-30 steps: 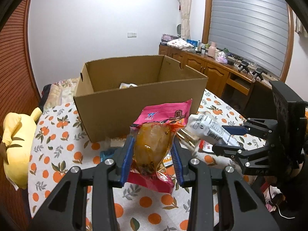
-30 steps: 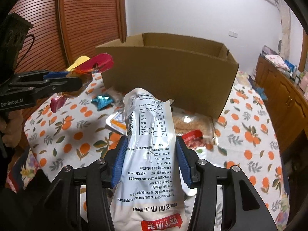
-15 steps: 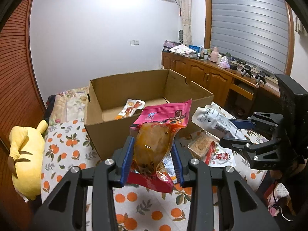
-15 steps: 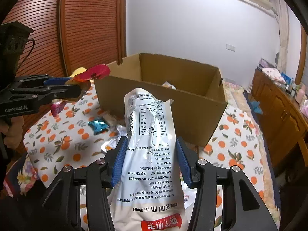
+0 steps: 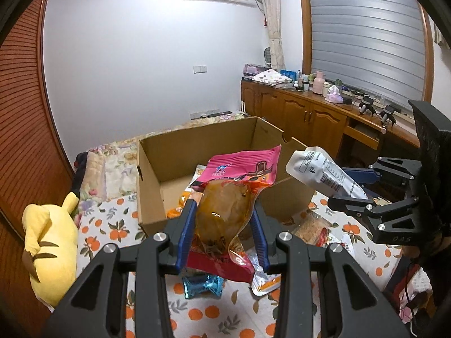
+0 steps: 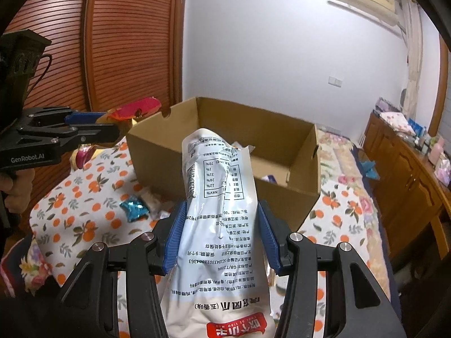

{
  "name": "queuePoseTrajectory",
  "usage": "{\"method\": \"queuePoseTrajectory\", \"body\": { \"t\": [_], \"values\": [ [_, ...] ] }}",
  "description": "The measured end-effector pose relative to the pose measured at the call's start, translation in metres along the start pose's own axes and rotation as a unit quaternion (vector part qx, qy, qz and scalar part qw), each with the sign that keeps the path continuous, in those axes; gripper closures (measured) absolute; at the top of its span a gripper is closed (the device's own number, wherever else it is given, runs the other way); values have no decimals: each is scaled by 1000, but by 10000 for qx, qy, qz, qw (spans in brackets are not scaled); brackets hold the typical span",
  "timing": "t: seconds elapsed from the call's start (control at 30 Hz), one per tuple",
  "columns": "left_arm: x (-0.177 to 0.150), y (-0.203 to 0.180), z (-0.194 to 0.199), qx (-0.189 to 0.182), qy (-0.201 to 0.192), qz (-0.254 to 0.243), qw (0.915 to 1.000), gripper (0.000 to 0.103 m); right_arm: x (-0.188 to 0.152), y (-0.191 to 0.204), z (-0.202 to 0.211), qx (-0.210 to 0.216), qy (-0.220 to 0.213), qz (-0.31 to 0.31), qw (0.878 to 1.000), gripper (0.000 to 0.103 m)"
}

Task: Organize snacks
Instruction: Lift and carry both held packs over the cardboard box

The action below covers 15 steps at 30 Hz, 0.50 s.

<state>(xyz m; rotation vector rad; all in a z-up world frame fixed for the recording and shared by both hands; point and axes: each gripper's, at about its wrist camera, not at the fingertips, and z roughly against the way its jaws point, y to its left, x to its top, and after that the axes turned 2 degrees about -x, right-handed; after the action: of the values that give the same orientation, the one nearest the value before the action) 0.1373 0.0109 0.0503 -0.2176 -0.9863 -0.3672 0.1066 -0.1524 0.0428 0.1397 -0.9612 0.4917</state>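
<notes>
My left gripper (image 5: pixel 222 219) is shut on a pink and orange snack pouch (image 5: pixel 225 208), held above the table in front of the open cardboard box (image 5: pixel 152 169). My right gripper (image 6: pixel 221 222) is shut on a white snack bag (image 6: pixel 220 225) printed with black text, also raised before the box (image 6: pixel 282 186). In the left wrist view the right gripper (image 5: pixel 352 188) with the white bag (image 5: pixel 321 174) hangs at the right, beside the box's near corner. In the right wrist view the left gripper (image 6: pixel 112 126) with the pink pouch (image 6: pixel 135 109) hangs at the left. A few packets lie inside the box.
Loose snacks lie on the orange-print tablecloth (image 5: pixel 112 231): a blue foil candy (image 5: pixel 203 286), a white and orange packet (image 5: pixel 265 281), a clear biscuit pack (image 5: pixel 310 225). A yellow plush toy (image 5: pixel 48 242) sits at the left. Wooden cabinets (image 5: pixel 304 118) stand behind right.
Both grippers have risen with their packets still gripped. The box's inside and the packets in it now show over its near wall.
</notes>
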Motion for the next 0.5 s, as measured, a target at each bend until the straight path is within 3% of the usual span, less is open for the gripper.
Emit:
{"method": "queuePoseTrajectory", "body": {
  "t": [0.5],
  "values": [
    [39,27,-46,9,53,15,10000,67,43,-16,-33,114,-108,114,9998,52]
  ]
}}
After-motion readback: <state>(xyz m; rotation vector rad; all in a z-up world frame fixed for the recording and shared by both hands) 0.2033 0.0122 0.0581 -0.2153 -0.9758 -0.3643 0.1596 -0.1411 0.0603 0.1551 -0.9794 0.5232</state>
